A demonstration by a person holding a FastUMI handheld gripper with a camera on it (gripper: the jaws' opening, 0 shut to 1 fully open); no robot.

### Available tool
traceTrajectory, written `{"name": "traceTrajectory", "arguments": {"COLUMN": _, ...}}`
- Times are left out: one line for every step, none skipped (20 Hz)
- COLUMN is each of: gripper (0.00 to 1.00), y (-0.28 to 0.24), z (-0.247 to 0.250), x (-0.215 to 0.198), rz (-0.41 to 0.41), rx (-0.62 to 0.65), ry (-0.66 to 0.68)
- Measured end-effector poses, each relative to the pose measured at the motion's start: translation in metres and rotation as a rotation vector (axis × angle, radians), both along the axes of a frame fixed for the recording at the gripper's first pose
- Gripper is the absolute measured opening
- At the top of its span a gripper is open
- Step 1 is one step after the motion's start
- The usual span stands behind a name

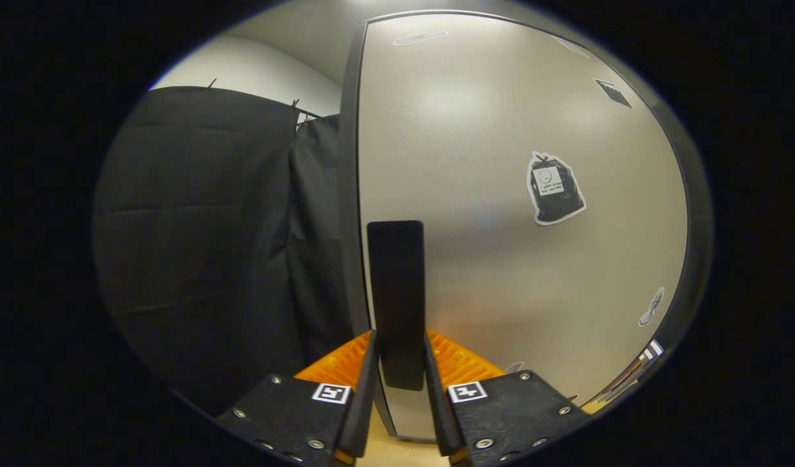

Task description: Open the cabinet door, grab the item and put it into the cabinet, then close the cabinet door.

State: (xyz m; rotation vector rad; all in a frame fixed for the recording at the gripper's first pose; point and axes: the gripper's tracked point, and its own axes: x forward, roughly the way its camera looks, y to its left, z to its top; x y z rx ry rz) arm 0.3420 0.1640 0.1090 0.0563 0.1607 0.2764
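Observation:
A tall cabinet door (501,162) with a pale matt face and a dark frame stands right in front of me. Its flat black vertical handle (396,285) sits near the door's left edge. My gripper (401,353) has one finger on each side of the handle's lower part, and both fingers press against it. A sticker of a black bag (554,188) is stuck on the door to the right of the handle. The door looks shut or nearly so; I see no gap into the cabinet.
Black cloth (209,246) hangs as the booth's wall left of the cabinet, close to the door's edge. A strip of light floor (407,451) shows below the door between my fingers. Small stickers dot the door's right and top edge.

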Motion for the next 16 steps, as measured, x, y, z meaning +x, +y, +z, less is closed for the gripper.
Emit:
{"name": "traceTrajectory", "arguments": {"gripper": 0.36, "y": 0.001, "z": 0.001, "x": -0.002, "rz": -0.002, "rx": -0.010, "ry": 0.000}}
{"name": "traceTrajectory", "arguments": {"gripper": 0.29, "y": 0.000, "z": 0.001, "x": -0.004, "rz": -0.002, "rx": -0.021, "ry": -0.009}}
{"name": "traceTrajectory", "arguments": {"gripper": 0.25, "y": 0.000, "z": 0.000, "x": -0.004, "rz": -0.001, "rx": -0.031, "ry": -0.012}}
{"name": "traceTrajectory", "arguments": {"gripper": 0.23, "y": 0.000, "z": 0.000, "x": -0.005, "rz": 0.001, "rx": -0.025, "ry": -0.016}}
{"name": "traceTrajectory", "arguments": {"gripper": 0.20, "y": 0.000, "z": 0.000, "x": -0.007, "rz": 0.007, "rx": -0.021, "ry": -0.014}}
{"name": "traceTrajectory", "arguments": {"gripper": 0.20, "y": -0.001, "z": 0.001, "x": -0.010, "rz": 0.018, "rx": -0.019, "ry": -0.015}}
{"name": "traceTrajectory", "arguments": {"gripper": 0.19, "y": -0.001, "z": 0.001, "x": -0.013, "rz": 0.032, "rx": -0.022, "ry": -0.009}}
{"name": "traceTrajectory", "arguments": {"gripper": 0.19, "y": -0.001, "z": 0.001, "x": -0.016, "rz": 0.047, "rx": -0.021, "ry": -0.006}}
{"name": "traceTrajectory", "arguments": {"gripper": 0.19, "y": -0.001, "z": 0.002, "x": -0.019, "rz": 0.063, "rx": -0.016, "ry": -0.003}}
{"name": "traceTrajectory", "arguments": {"gripper": 0.19, "y": -0.001, "z": 0.002, "x": -0.024, "rz": 0.079, "rx": -0.012, "ry": 0.003}}
{"name": "traceTrajectory", "arguments": {"gripper": 0.19, "y": -0.001, "z": 0.003, "x": -0.027, "rz": 0.093, "rx": -0.011, "ry": 0.005}}
{"name": "traceTrajectory", "arguments": {"gripper": 0.19, "y": -0.002, "z": 0.003, "x": -0.030, "rz": 0.106, "rx": -0.011, "ry": 0.008}}
{"name": "traceTrajectory", "arguments": {"gripper": 0.19, "y": -0.004, "z": 0.002, "x": -0.032, "rz": 0.121, "rx": -0.012, "ry": 0.016}}
{"name": "traceTrajectory", "arguments": {"gripper": 0.19, "y": -0.006, "z": 0.002, "x": -0.035, "rz": 0.136, "rx": -0.008, "ry": 0.022}}
{"name": "traceTrajectory", "arguments": {"gripper": 0.19, "y": -0.007, "z": 0.002, "x": -0.038, "rz": 0.151, "rx": -0.001, "ry": 0.032}}
{"name": "traceTrajectory", "arguments": {"gripper": 0.19, "y": -0.007, "z": 0.001, "x": -0.038, "rz": 0.165, "rx": 0.006, "ry": 0.038}}
